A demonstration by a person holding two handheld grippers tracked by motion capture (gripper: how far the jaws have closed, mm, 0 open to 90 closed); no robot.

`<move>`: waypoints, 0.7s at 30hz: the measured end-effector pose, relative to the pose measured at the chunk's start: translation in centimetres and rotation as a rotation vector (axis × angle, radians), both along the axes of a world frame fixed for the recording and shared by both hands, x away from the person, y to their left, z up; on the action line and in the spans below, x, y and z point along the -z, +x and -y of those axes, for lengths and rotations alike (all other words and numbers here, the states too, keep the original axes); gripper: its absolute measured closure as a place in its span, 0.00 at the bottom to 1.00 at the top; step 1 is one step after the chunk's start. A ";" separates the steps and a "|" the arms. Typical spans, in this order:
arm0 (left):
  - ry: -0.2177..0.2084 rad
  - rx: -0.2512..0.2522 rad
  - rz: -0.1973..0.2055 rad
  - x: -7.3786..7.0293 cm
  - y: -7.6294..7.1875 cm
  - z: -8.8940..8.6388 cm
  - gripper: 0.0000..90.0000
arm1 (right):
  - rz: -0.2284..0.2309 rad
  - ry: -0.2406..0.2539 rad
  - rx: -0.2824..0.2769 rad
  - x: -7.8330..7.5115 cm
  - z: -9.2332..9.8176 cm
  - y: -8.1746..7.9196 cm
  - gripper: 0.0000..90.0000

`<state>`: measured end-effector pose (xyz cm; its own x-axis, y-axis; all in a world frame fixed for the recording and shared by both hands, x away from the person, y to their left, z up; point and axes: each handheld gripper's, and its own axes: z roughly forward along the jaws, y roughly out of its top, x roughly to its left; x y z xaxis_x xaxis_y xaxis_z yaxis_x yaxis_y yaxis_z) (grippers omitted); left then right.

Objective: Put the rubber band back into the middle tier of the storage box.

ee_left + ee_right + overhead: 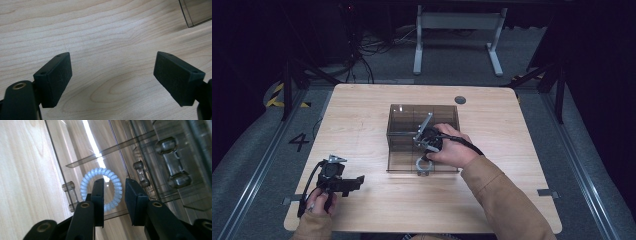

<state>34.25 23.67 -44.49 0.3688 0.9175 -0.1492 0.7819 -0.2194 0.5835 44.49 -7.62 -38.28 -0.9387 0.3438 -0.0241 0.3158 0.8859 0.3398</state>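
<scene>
- Looking along my right tool (113, 195), I see the pale blue spiral hair tie of coiled plastic (113, 178) lying flat on the floor of the smoky clear acrylic organiser box (398, 150), in a compartment at its near edge
- Its jaws stand partly apart and pinch nothing; one black pad crosses in front of the ring's lower left arc, the other sits just right of it, and I cannot tell whether either touches it
- My left tool (112, 77) rests well apart from the box, spread wide over bare light wood-grain counter (107, 32), holding nothing
- I judge the ring light, springy and soft: the coils would squash under a hard squeeze and spring back, and the glossy plastic may slip off flat pads
- Best hold, to my mind, is across one arc of the ring, one pad inside the hole and one outside, closing gently
- The box looks stiff, smooth and reflective, with thin dividers and rounded clear pegs close by; a careless tool could knock a wall or shift the box on the counter
- Glare on the floor blurs the ring's far edge
</scene>
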 end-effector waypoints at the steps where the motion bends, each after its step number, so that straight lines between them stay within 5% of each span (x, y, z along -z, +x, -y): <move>1: 0.002 -0.002 0.001 0.0 0.0 0.0 0.18 | -0.002 0.021 0.003 -0.4 0.1 -0.2 0.77; 11: 0.007 0.003 0.005 0.0 0.1 0.2 0.18 | 0.033 0.157 0.004 -3.4 1.1 -1.4 0.76; 21: 0.009 0.006 0.004 0.0 0.4 0.6 0.18 | 0.057 0.225 0.040 -5.2 3.0 -1.9 0.73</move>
<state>34.62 23.07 -44.45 0.3749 0.9165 -0.1395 0.7780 -0.2293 0.5849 42.54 -10.58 -33.04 -0.9234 0.3838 0.0049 0.3243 0.7730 0.5452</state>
